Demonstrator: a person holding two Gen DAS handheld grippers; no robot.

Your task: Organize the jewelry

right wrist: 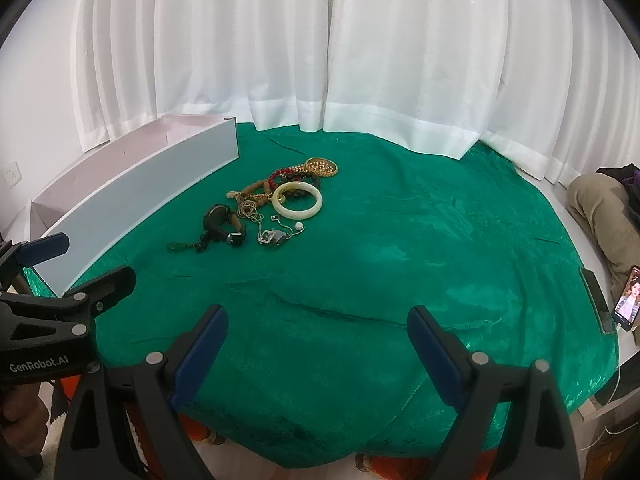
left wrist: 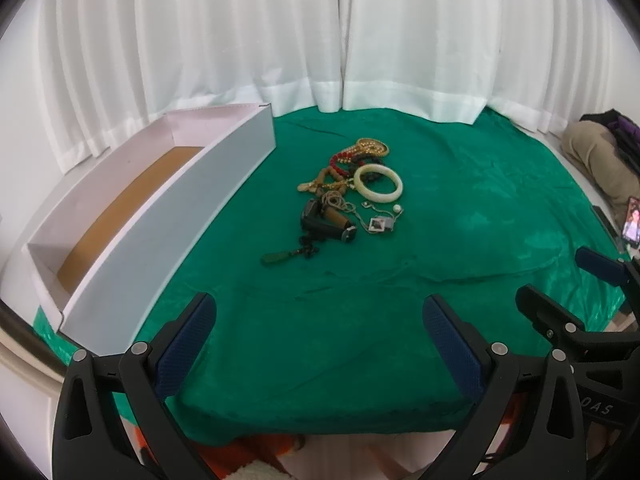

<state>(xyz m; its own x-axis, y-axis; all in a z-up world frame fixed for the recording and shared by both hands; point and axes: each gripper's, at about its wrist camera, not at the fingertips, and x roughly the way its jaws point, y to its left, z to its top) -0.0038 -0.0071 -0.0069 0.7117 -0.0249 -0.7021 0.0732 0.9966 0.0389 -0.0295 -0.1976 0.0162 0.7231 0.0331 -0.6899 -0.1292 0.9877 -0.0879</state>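
A pile of jewelry lies mid-table on the green cloth (left wrist: 440, 240): a white bangle (left wrist: 378, 183) (right wrist: 297, 200), red beads (left wrist: 340, 159), gold chains (left wrist: 372, 146) (right wrist: 322, 166), a watch (left wrist: 326, 226) (right wrist: 224, 224), a thin chain with a pendant (left wrist: 378, 223) (right wrist: 272, 236), and a green pendant (left wrist: 276, 258) (right wrist: 178, 246). A long white box (left wrist: 160, 216) (right wrist: 132, 196) stands open at the left, with nothing showing inside. My left gripper (left wrist: 320, 340) is open and empty over the near cloth. My right gripper (right wrist: 318, 344) is open and empty, right of the left one.
White curtains (left wrist: 320, 40) hang behind the table. A phone (right wrist: 626, 304) with a lit screen leans at the right edge. A person's leg in tan trousers (right wrist: 600, 208) is at the far right. The cloth's front edge is just below the grippers.
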